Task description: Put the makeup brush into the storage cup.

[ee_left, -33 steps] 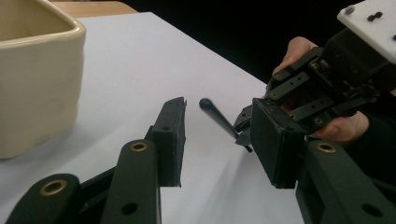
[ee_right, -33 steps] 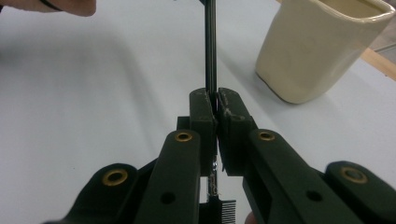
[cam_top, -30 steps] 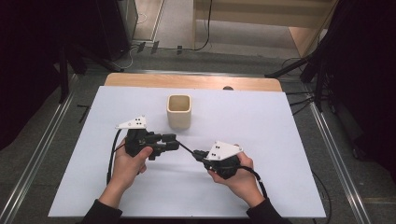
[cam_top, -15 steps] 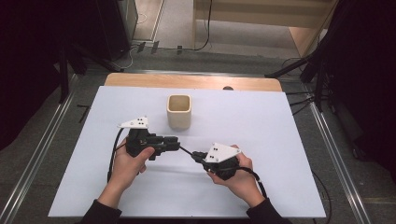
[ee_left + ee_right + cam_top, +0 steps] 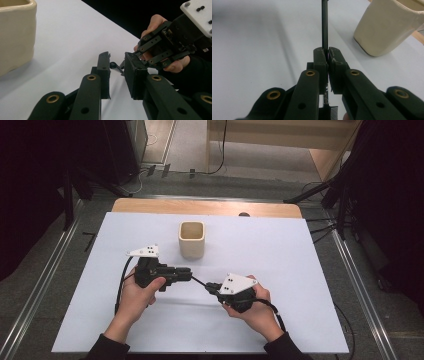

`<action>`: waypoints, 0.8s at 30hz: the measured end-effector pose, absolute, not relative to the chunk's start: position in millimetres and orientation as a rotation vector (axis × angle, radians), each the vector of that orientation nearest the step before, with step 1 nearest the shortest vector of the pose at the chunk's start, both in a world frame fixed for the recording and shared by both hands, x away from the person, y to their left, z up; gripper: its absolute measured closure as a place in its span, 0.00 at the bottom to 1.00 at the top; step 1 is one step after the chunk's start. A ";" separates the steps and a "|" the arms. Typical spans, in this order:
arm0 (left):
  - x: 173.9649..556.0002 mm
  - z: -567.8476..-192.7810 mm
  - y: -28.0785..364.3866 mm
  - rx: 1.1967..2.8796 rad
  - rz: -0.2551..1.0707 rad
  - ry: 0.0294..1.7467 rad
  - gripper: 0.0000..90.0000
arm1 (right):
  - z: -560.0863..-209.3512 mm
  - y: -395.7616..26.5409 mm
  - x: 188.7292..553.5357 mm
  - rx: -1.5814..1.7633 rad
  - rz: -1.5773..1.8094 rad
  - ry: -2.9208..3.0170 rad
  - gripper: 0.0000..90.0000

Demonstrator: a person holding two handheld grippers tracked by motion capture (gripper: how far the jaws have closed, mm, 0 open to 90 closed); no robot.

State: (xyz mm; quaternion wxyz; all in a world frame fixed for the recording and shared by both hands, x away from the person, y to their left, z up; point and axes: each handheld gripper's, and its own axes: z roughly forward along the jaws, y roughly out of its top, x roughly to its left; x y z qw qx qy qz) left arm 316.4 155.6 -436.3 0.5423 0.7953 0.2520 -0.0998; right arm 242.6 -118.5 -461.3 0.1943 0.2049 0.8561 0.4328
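Mid-handover, frame centre: right gripper (image 5: 212,285) clamps a thin rod (image 5: 324,30) (comb-like end); left gripper (image 5: 117,68), jaws parted, must close on it.

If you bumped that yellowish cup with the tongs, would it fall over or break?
The cup would probably slide rather than tip: it stands upright on the flat white table, looks squat and has squarish sides, so it shouldn't roll. Its glossy, thick-looking wall suggests ceramic, so it may be fairly heavy, a bit slippery to grip, and could chip if knocked hard.

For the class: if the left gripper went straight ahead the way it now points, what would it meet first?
Probably the thin black rod between its open jaws, then the right gripper holding it; depth is unclear.
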 end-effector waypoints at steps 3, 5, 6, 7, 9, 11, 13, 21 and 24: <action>316.6 -436.6 155.5 1.889 -0.245 0.598 0.86 | -461.7 -118.4 242.4 0.575 1.211 2.404 0.97; 316.8 -436.7 155.6 1.886 -0.258 0.592 0.88 | -462.0 -118.2 242.3 0.576 1.210 2.407 0.97; 316.9 -436.7 155.6 1.883 -0.262 0.592 0.90 | -462.4 -118.1 242.2 0.576 1.208 2.409 0.97; 316.9 -436.8 155.6 1.882 -0.266 0.591 0.90 | -462.4 -118.1 242.2 0.576 1.208 2.409 0.97; 317.3 -437.3 155.2 1.875 -0.285 0.581 0.93 | -463.1 -118.0 242.4 0.565 1.205 2.412 0.97; 317.4 -437.7 154.6 1.872 -0.299 0.580 0.95 | -463.9 -117.6 242.5 0.566 1.200 2.417 0.97; 317.6 -438.2 154.3 1.875 -0.300 0.580 0.95 | -465.0 -117.1 242.6 0.565 1.197 2.417 0.97; 316.9 -438.2 154.1 1.873 -0.286 0.578 0.96 | -467.0 -117.1 244.0 0.578 1.209 2.414 0.96; 316.1 -437.6 154.1 1.878 -0.271 0.569 0.96 | -467.5 -117.4 244.5 0.584 1.217 2.413 0.96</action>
